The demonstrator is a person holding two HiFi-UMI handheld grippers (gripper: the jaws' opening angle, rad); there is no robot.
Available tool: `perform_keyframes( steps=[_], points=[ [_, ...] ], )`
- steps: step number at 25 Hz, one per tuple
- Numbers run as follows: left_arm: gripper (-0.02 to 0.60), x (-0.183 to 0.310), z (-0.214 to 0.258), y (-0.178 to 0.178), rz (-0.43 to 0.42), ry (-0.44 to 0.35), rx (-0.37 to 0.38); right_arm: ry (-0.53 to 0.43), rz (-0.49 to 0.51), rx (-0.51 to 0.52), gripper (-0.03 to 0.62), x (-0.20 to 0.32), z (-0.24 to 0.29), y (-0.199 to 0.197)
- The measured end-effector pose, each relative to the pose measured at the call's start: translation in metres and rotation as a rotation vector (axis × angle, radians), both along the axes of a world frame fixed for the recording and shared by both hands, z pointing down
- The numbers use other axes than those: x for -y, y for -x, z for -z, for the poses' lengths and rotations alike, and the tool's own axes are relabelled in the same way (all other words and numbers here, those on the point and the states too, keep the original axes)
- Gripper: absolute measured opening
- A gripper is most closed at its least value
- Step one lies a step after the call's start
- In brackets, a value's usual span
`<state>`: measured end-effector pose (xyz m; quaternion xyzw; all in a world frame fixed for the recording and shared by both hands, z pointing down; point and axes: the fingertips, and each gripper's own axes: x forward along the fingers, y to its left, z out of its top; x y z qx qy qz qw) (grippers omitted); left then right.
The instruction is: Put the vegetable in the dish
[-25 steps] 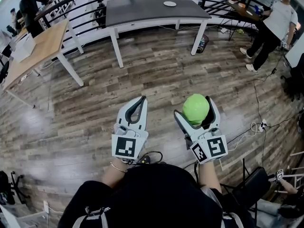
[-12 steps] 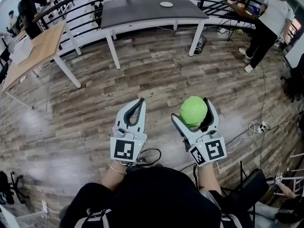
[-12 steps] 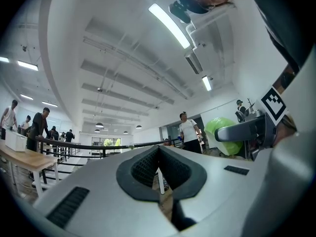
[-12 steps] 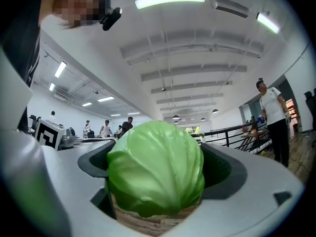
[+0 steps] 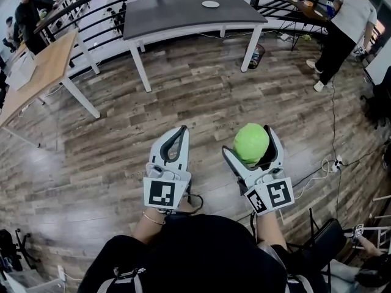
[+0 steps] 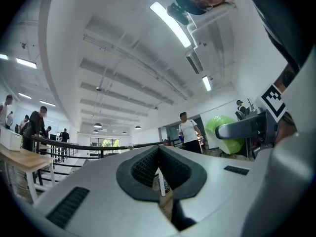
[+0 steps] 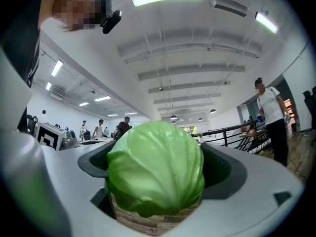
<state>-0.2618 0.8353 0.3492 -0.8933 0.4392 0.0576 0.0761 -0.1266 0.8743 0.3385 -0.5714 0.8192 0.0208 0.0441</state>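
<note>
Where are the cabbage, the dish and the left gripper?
cabbage (image 5: 251,143), head view, middle of its green head.
dish (image 5: 210,4), head view, its bare white middle.
left gripper (image 5: 181,130), head view, where its shut jaw tips meet.

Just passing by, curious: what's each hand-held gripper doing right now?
Left hand-held gripper: closed, empty.
Right hand-held gripper: closed on the green cabbage.

No text, label, brand, number or sign can be read anywhere here.
</note>
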Motion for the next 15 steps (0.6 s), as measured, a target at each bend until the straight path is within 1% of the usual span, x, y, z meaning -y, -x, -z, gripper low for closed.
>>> perform_keyframes(
  steps=[4, 10, 15],
  points=[
    [0.005, 0.045, 0.001, 0.001, -0.028, 0.004, -0.004, -0.004, -0.016, 0.002, 0.518, 0.042, 0.003, 0.006],
    [0.004, 0.116, 0.012, 0.019, -0.058, -0.011, -0.020, -0.010, -0.053, 0.017, 0.518, 0.110, 0.010, 0.022],
    [0.005, 0.164, 0.014, 0.026, -0.079, -0.025, -0.019, -0.017, -0.092, 0.021, 0.518, 0.157, 0.010, 0.023]
  ],
)
